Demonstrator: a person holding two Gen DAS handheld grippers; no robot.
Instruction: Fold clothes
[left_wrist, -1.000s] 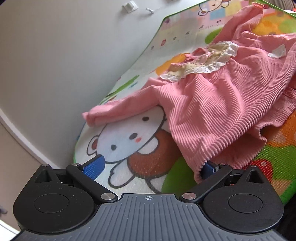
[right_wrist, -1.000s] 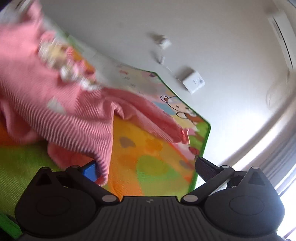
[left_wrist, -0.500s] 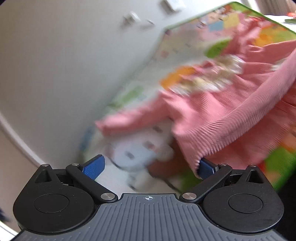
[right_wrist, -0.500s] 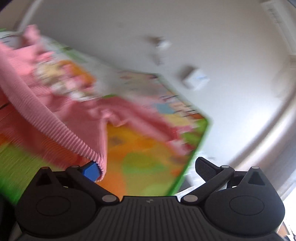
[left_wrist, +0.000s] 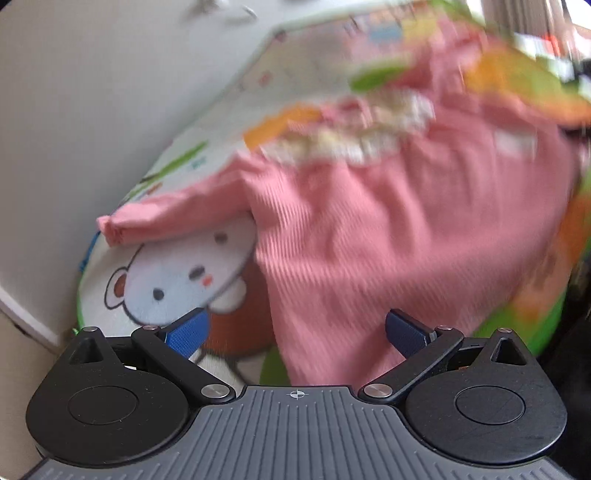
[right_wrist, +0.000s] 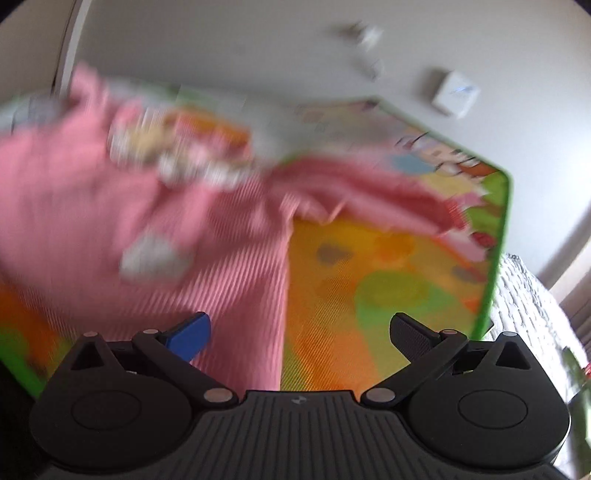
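The mat (left_wrist: 177, 280), bright with cartoon animals, covers the floor beside a pale wall (left_wrist: 92, 92). On it the pink top (left_wrist: 388, 229) lies spread out flat, ribbed body toward both cameras, frilled collar (left_wrist: 354, 140) at the far end, one sleeve (left_wrist: 166, 214) stretched toward the wall and the other sleeve (right_wrist: 376, 192) out toward the mat's green edge. It looks laid open, not folded, though both views are smeared with motion.

The left claw (left_wrist: 295, 332) is released, fingers wide apart, the hem lying between and below them. The right claw (right_wrist: 301, 332) is also released and grasps nothing, straddling the top's side edge.

Risks, as I judge them: with the cameras swinging this fast, a claw may close on mat instead of cloth, or pinch just one layer of the hem, so a fold drags crooked. The sleeves, splayed wide, could bunch under the body if it is folded before they are brought in.
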